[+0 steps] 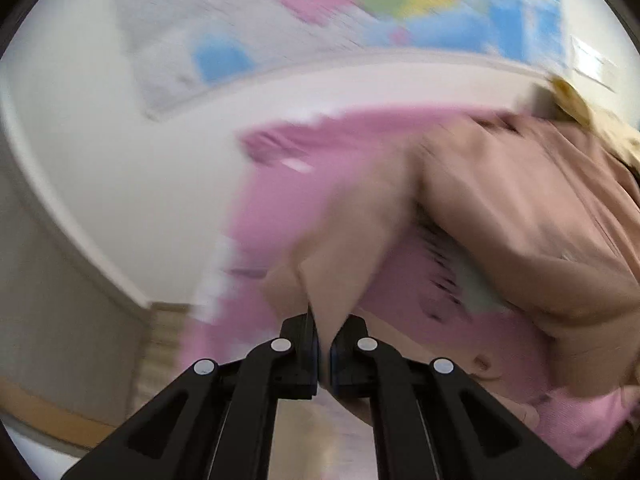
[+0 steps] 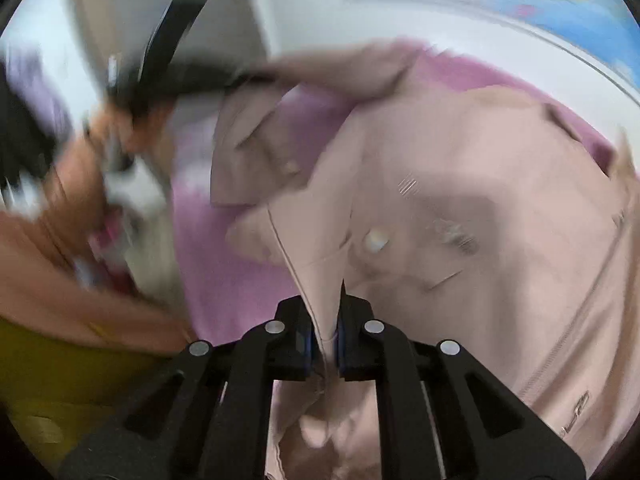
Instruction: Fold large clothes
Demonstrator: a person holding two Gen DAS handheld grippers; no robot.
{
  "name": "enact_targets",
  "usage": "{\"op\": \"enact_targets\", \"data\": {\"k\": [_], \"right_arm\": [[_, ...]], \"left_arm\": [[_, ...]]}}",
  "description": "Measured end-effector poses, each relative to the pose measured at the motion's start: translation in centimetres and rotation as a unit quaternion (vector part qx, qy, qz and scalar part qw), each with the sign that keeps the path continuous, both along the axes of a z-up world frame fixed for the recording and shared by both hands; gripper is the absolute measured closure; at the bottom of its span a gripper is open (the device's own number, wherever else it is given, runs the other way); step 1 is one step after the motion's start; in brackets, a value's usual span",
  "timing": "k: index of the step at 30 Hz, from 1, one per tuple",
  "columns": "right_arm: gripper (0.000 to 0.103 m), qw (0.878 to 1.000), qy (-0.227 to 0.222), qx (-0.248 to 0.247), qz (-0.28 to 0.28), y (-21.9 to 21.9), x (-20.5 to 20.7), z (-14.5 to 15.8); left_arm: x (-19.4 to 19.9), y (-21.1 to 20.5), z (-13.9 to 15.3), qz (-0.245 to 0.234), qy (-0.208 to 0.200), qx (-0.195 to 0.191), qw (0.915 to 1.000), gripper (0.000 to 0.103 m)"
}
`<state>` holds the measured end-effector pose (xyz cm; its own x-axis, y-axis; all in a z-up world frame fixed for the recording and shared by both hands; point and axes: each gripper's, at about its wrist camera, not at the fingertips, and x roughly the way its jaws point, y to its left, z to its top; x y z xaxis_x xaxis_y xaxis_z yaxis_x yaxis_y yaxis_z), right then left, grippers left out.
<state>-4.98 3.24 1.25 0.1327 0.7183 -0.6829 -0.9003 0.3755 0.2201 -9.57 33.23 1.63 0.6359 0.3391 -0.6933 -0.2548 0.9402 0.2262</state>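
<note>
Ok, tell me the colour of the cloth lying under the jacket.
Pink cloth; clearest in the right wrist view.

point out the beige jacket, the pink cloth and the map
beige jacket [image 2: 460, 168], right wrist view, on its broad front panel
pink cloth [image 1: 280, 216], left wrist view, on the bare part left of the jacket
map [image 1: 500, 20], left wrist view, on its blue area

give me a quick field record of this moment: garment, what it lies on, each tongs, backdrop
garment: beige jacket with buttons, crumpled, partly lifted
underneath: pink cloth on a white table
left tongs: shut on a fold of the jacket
right tongs: shut on a jacket edge by a seam
backdrop: coloured map on the wall
image quality: heavy motion blur in both views
</note>
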Motion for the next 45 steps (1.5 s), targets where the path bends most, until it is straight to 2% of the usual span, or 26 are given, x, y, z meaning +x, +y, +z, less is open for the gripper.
{"op": "enact_targets", "data": {"k": [3,5,6,7,8,9,11,12,15,16,17,18,20,24,28,30,32,33,34,35,36,37,38,41,43,45], "right_arm": [[0.090,0.998,0.018,0.047,-0.042,-2.2,2.7,2.1],[0.079,0.998,0.019,0.044,-0.040,-1.9,2.8,2.0],[0.066,0.999,0.015,0.032,-0.035,-1.5,2.4,1.5],[0.060,0.999,0.014,0.024,-0.028,-1.4,2.3,1.1],[0.060,1.000,0.014,0.012,-0.019,-0.7,2.2,0.7],[0.060,1.000,0.014,-0.001,-0.012,0.2,2.3,0.3],[0.058,1.000,0.010,-0.011,-0.010,1.2,1.6,-0.4],[0.052,1.000,0.020,-0.003,-0.013,0.7,1.7,-0.5],[0.033,0.998,0.036,0.034,-0.036,-1.7,0.3,-0.7],[0.033,0.997,0.034,0.044,-0.048,-2.8,0.0,-0.4],[0.033,0.995,0.032,0.057,-0.070,-4.5,-0.1,-0.2],[0.033,0.992,0.033,0.071,-0.095,-6.4,0.0,0.1],[0.033,0.984,0.037,0.091,-0.148,-10.0,0.6,0.1],[0.030,0.952,0.056,0.074,-0.292,-17.5,1.9,-2.6],[0.030,0.926,0.085,0.067,-0.363,-22.1,1.4,-5.2],[0.030,0.919,0.097,0.071,-0.376,-23.4,1.1,-6.0],[0.030,0.918,0.109,0.076,-0.374,-24.2,1.0,-6.7],[0.030,0.919,0.120,0.086,-0.365,-24.0,1.1,-7.0],[0.032,0.921,0.126,0.091,-0.357,-23.7,1.3,-7.4],[0.038,0.924,0.130,0.091,-0.347,-23.1,1.7,-7.5],[0.063,0.928,0.132,0.090,-0.337,-22.8,2.2,-7.6],[0.096,0.932,0.146,0.095,-0.317,-22.1,2.7,-7.7],[0.099,0.934,0.157,0.105,-0.304,-21.8,3.1,-7.3],[0.100,0.931,0.123,0.158,-0.306,-22.7,3.2,-3.7],[0.100,0.924,0.094,0.199,-0.311,-24.0,3.0,-0.5],[0.100,0.923,0.086,0.213,-0.310,-24.5,2.9,0.8]], "left_arm": [[0.0,2.6,1.7,0.076,0.013,0.084,0.9934,0.091],[-0.3,2.7,1.5,0.088,0.021,0.110,0.9897,0.064],[-0.7,2.0,1.3,0.071,0.017,0.102,0.9922,0.058],[-1.3,1.2,1.2,0.040,0.006,0.079,0.9960,0.054],[-2.1,0.4,1.1,-0.002,-0.008,0.041,0.9991,0.051],[-3.2,-1.0,0.8,-0.064,-0.025,-0.020,0.9974,0.049],[-4.7,-3.5,-0.1,-0.140,-0.041,-0.072,0.9866,0.046],[-5.5,-5.3,-1.1,-0.187,-0.043,-0.096,0.9767,0.043],[-6.5,-8.8,-3.5,-0.250,-0.030,-0.117,0.9606,0.041],[-6.8,-9.9,-4.3,-0.277,-0.025,-0.136,0.9509,0.040],[-6.7,-10.8,-4.8,-0.289,-0.024,-0.142,0.9465,0.037],[-7.0,-11.4,-5.3,-0.339,-0.022,-0.124,0.9323,0.034],[-7.0,-12.6,-6.4,-0.347,-0.018,-0.111,0.9311,0.029],[-5.3,-14.2,-7.7,-0.337,-0.004,-0.108,0.9355,0.029],[-4.8,-14.8,-8.3,-0.320,-0.003,-0.102,0.9420,0.032],[-4.0,-14.3,-8.2,-0.300,-0.007,-0.124,0.9459,0.048],[-2.6,-13.5,-8.2,-0.277,-0.003,-0.168,0.9460,0.094],[-2.3,-13.3,-8.2,-0.268,0.000,-0.177,0.9471,0.100],[-2.0,-13.1,-8.1,-0.258,0.002,-0.189,0.9475,0.099],[-2.0,-12.7,-7.6,-0.249,0.001,-0.202,0.9470,0.100],[-2.4,-12.3,-6.7,-0.248,-0.004,-0.219,0.9437,0.100],[-2.7,-12.0,-5.8,-0.247,-0.009,-0.232,0.9407,0.100],[-3.0,-11.8,-4.9,-0.246,-0.010,-0.239,0.9391,0.100],[-4.9,-10.8,-1.2,-0.241,-0.015,-0.242,0.9397,0.100],[-6.6,-10.1,1.2,-0.226,-0.019,-0.229,0.9466,0.100],[-7.8,-9.5,2.5,-0.210,-0.019,-0.219,0.9526,0.100]]}}
